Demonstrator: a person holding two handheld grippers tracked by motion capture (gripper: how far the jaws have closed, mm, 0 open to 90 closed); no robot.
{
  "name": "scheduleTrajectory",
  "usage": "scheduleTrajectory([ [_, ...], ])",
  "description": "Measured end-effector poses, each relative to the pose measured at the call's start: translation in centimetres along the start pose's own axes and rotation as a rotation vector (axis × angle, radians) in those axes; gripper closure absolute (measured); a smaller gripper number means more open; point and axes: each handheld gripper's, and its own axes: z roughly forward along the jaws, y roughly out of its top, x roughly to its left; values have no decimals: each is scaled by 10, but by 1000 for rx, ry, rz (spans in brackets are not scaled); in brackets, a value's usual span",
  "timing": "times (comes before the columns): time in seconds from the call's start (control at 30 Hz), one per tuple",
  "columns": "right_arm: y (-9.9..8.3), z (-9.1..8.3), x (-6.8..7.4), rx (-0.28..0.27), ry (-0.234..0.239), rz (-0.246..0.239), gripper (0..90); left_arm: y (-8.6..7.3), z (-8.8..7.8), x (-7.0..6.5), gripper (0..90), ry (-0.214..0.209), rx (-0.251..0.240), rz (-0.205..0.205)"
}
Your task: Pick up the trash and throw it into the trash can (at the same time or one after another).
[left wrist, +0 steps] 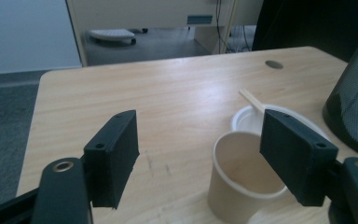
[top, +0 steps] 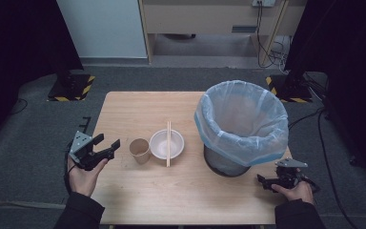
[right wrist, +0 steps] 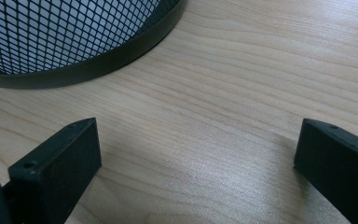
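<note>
Paper cup [top: 139,150] stands upright toward the left half of the tabletop [top: 138,107], nearer the front edge than the back, just beside a white bowl [top: 167,143] with chopsticks [top: 168,143] laid across its rim. The left gripper [top: 108,146] hovers at the left edge of the tabletop, pointing at the cup, jaws wide with nothing between them. In the left gripper view the cup [left wrist: 242,175] stands just beyond the jaws, closer to the right-hand one. A mesh bin [top: 240,126] with a blue liner fills the right side. The right gripper [top: 263,181] rests near the front right corner, jaws wide and empty over bare wood.
</note>
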Motion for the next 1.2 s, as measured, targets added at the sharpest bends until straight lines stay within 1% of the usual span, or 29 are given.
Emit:
scheduleTrajectory([
  [0.03, 0, 0, 0, 1, 1, -1, 8, 0, 0, 0, 289, 0, 0, 0],
  [0.07, 0, 0, 0, 0, 1, -1, 8, 6, 5, -3, 295, -5, -10, 7],
  [0.13, 0, 0, 0, 1, 1, -1, 8, 10, 11, -5, 305, -6, -11, 13],
  [0.23, 0, 0, 0, 0, 0, -1, 9, 12, 18, -7, 317, -9, -3, 16],
  [0.27, 0, 0, 1, 0, -1, -1, 9, 12, 21, -8, 337, -13, 2, 16],
  [0.3, 0, 0, 1, 2, 0, 3, 9, 11, 28, -10, 346, -22, 17, 18],
  [0.4, 0, 0, 1, -1, -3, 3, 9, 6, 38, -12, 378, -33, 47, 19],
  [0.43, 0, 0, 1, 0, -2, 4, 8, 4, 41, -13, 391, -34, 62, 23],
  [0.47, 0, 0, 1, 0, -2, 4, 8, 4, 41, -13, 397, -34, 62, 23],
  [0.53, 1, 0, 2, 1, -3, 9, 8, -2, 49, -11, 421, -28, 99, 23],
  [0.57, 1, 0, 2, 1, -3, 9, 8, -2, 49, -11, 432, -28, 99, 23],
  [0.6, 1, 0, 2, 1, -3, 9, 8, -6, 54, -10, 440, -30, 117, 10],
  [0.67, 1, 0, 2, 1, -3, 9, 8, -9, 56, -9, 456, -30, 126, 4],
  [0.7, 1, 1, 2, 1, -3, 8, 9, -13, 61, -8, 465, -29, 152, 7],
  [0.8, 1, 1, 2, 0, -1, 4, 9, -19, 69, -8, 488, -32, 196, 10],
  [0.83, 1, 1, 2, 0, -1, 4, 9, -19, 69, -8, 500, -32, 196, 10],
  [0.87, 1, 1, 2, 1, 0, 2, 9, -21, 70, -9, 500, -37, 212, 13],
  [0.9, 1, 1, 2, 1, 0, 0, 9, -25, 73, -8, 518, -39, 243, 19],
  [1.0, 1, 1, 2, 0, 1, 2, 9, -28, 76, -7, 553, -41, 274, 17],
  [1.03, 1, 1, 2, -1, 1, -1, 9, -28, 76, -7, 571, -41, 274, 17],
  [1.07, 1, 1, 2, -1, 1, -1, 9, -29, 76, -7, 571, -38, 283, 18],
  [1.1, 1, 1, 2, 0, 1, -2, 9, -30, 78, -7, 615, -42, 291, 14],
  [1.17, 1, 1, 2, -1, 1, -2, 9, -31, 78, -7, 658, -40, 295, 14],
  [1.2, 1, 1, 2, -1, 1, -2, 9, -31, 78, -7, 658, -36, 300, 15],
])
